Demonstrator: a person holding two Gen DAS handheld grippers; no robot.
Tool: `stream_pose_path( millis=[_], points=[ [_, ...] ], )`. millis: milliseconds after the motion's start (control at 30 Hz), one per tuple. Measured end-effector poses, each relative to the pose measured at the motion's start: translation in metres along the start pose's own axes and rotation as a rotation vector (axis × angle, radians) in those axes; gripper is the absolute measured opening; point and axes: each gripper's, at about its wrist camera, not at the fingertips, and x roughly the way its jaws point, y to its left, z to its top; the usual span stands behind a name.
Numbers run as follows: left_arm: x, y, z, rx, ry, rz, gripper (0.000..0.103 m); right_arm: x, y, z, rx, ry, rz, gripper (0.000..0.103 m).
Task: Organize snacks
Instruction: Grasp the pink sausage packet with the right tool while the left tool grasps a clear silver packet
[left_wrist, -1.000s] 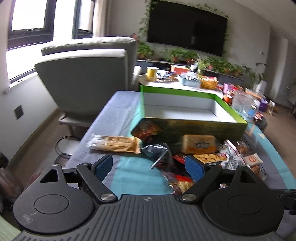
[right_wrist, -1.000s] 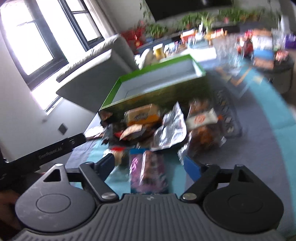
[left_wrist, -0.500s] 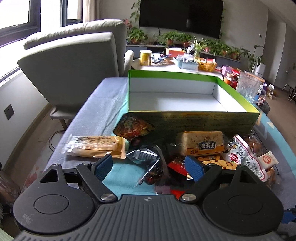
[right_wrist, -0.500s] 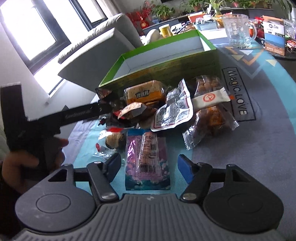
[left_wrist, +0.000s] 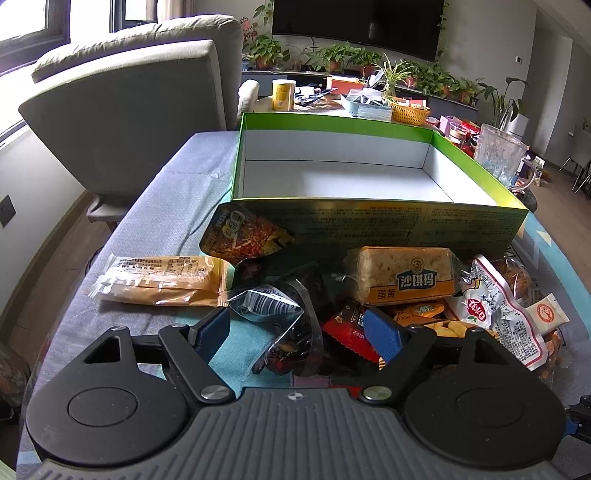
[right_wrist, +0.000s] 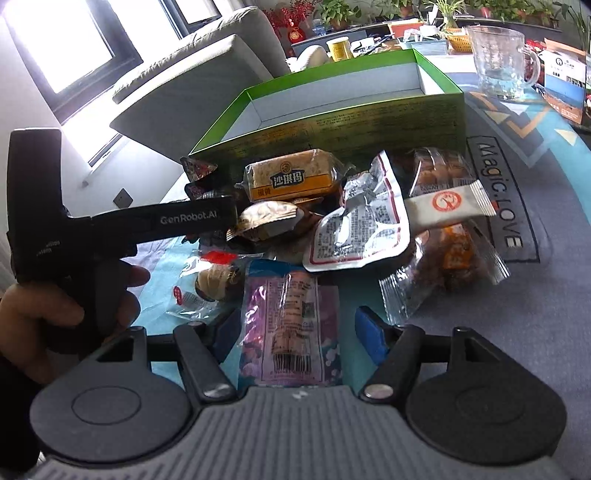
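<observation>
**Left wrist view: both grippers lowered onto the snack pile, nothing gripped yet**

Since a second ago both cameras have dropped closer to the heap of packets in front of the green box (left_wrist: 376, 218). The box interior is white and bare; no snack is in it.

Left gripper (left_wrist: 295, 332): jaws have just been closing but stand wide apart. A crumpled clear-and-dark wrapper (left_wrist: 280, 314) lies between them; the pads do not press on it. Earlier this wrapper sat further ahead of the fingertips, so the gripper has advanced over it. Beside it: tan flat packet (left_wrist: 162, 280) to one side, the yellow-labelled cake bar (left_wrist: 402, 275) against the box wall.

Right gripper (right_wrist: 295, 332): jaws partly open, unchanged in width. The purple packet (right_wrist: 291, 317) lies lengthwise between the pads, on the teal mat (right_wrist: 162, 266). A gap shows at the right pad; the left side is too close to judge, but the packet rests flat, not lifted. A hand (right_wrist: 55, 306) holding the left tool shows at the edge of this view.

Judgement: sorting is at its start. Each gripper appears lined up on its first pick; next move likely a squeeze, then carry to the box. The slick wrapper may slip or crumple.
</observation>
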Motion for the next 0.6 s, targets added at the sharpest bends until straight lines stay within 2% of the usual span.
stream_pose_path(
  millis=[100,167,267,600],
  points=[
    [-0.001,0.003,0.000,-0.009,-0.019,-0.004,0.060,0.002,0.005,0.000,-0.037,-0.006,-0.024,0.053],
    [-0.004,0.009,0.001,-0.037,-0.034,-0.005,0.045,0.002,0.007,-0.001,-0.052,-0.003,-0.033,0.053],
    [-0.011,0.019,0.003,-0.089,-0.047,-0.049,0.039,-0.004,0.008,-0.001,-0.043,-0.014,-0.019,0.052],
    [-0.044,0.018,-0.001,-0.089,-0.108,-0.057,0.038,-0.028,0.016,-0.005,-0.054,-0.087,-0.007,0.053]
  ],
)
